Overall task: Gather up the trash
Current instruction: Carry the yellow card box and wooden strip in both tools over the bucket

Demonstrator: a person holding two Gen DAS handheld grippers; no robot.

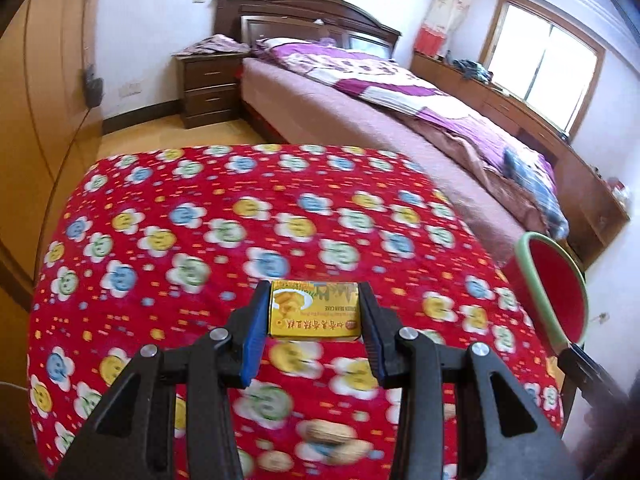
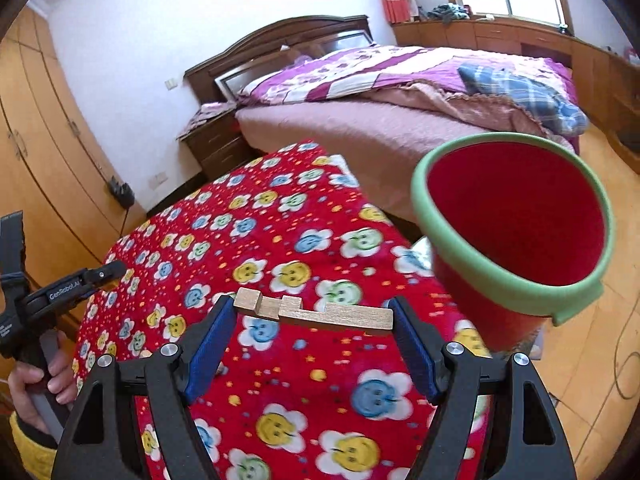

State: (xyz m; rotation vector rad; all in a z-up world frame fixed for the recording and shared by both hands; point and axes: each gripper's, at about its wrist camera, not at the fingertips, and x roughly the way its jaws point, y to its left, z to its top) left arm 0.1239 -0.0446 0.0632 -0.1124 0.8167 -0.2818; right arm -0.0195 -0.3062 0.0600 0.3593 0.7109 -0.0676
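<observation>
Red flowered blanket [image 1: 192,240] below: left gripper [image 1: 315,312] clamps a yellow box [image 1: 314,310]; right gripper [image 2: 314,316] spans a notched wooden piece [image 2: 316,312]. Red bucket [image 2: 516,220] at right holds nothing visible.

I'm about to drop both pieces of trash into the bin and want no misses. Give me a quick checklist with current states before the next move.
1. Left gripper clamped on the yellow snack box: ok.
2. Right gripper gripping the notched wooden block by its ends: ok.
3. Red bin with green rim upright, mouth unobstructed: ok.
4. Bin has room: ok, its visible inside shows nothing in it.
5. Either item over the bin mouth: not ok, both over the red flowered cloth.
6. Bin footing steady: cannot tell.
</observation>
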